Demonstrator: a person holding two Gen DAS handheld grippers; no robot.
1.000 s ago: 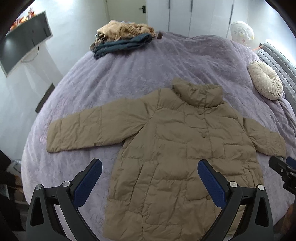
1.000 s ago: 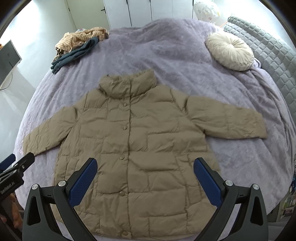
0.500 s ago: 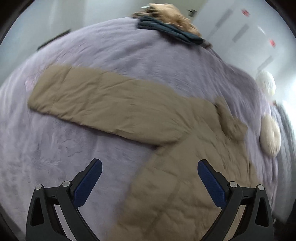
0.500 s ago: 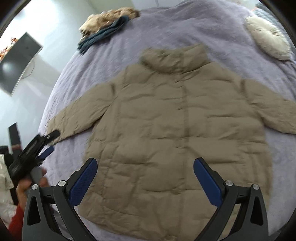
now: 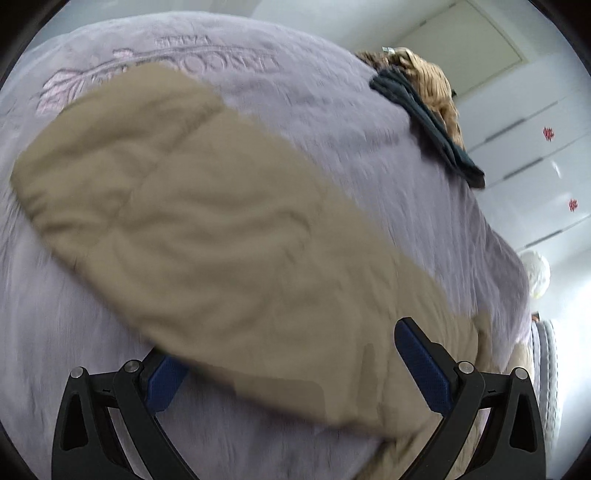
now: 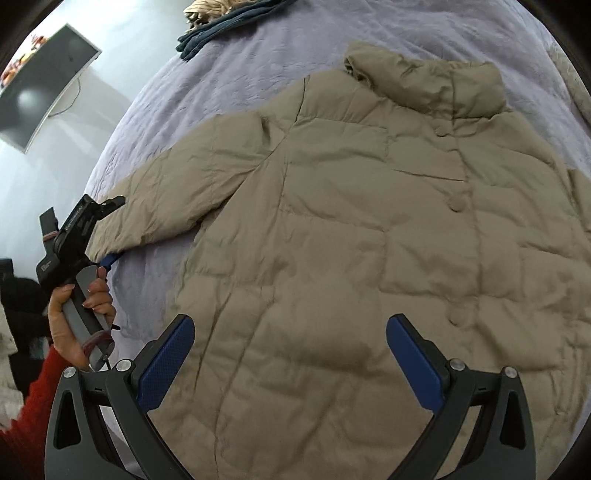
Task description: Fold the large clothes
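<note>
Tan quilted shell: the jacket (image 6: 369, 229) lies front-up and buttoned on the lavender bedspread (image 6: 236, 74), collar away from me, body spread flat, nothing folded yet.
Sleeve: the jacket's sleeve (image 5: 192, 221) on my left side stretches outward across the bedspread, its cuff at the far end; in my left wrist view it fills the frame and is blurred.
Left gripper: my left gripper (image 5: 291, 373) has its jaws wide apart, straddling the sleeve, one finger tucked under the sleeve's edge and the other above the fabric. From the right wrist view, my left hand (image 6: 79, 295) holds it right at the cuff.
Right gripper: my right gripper (image 6: 291, 358) hovers over the jacket's lower front, jaws wide apart, clamped on nothing.
Step in hand, as I judge it: taking the sleeve to bring it across the chest.
Doing it well: I should close on both layers near the cuff, since padded fabric is slippery and springy. Then lift only enough to clear the body and lay the sleeve straight across. The right gripper could press on the shoulder seam so the body does not drag.
Risk: a shallow pinch may slip off.
Around it: a heap of other clothes (image 6: 229, 18) at the far edge of the bed, a monitor (image 6: 44, 85) on the left.
</note>
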